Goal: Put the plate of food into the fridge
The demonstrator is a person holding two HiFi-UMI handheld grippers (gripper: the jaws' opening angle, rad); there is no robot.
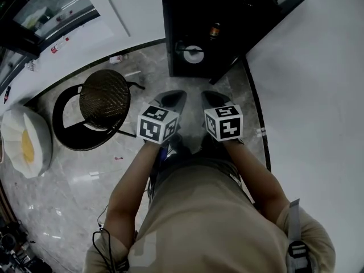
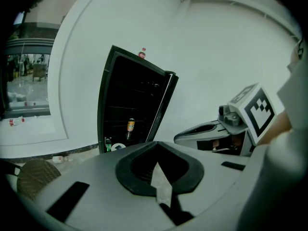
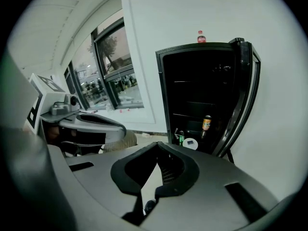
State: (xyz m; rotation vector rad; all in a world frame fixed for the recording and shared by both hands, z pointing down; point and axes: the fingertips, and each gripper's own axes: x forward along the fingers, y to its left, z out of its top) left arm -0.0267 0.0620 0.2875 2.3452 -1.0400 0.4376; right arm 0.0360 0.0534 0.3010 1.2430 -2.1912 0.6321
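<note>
We see the room in soft, even daylight from the tall glass windows [image 3: 114, 76]. The plain white walls [image 2: 216, 57] come out bright, almost washed out. The inside of the open black fridge [image 3: 197, 95] is so dark that its shelves barely show. The polished grey marble floor [image 1: 74, 183] carries pale reflections and only faint shadows. Both gripper views bulge strongly, darken to black at the corners, and look soft nearest the lens.
</note>
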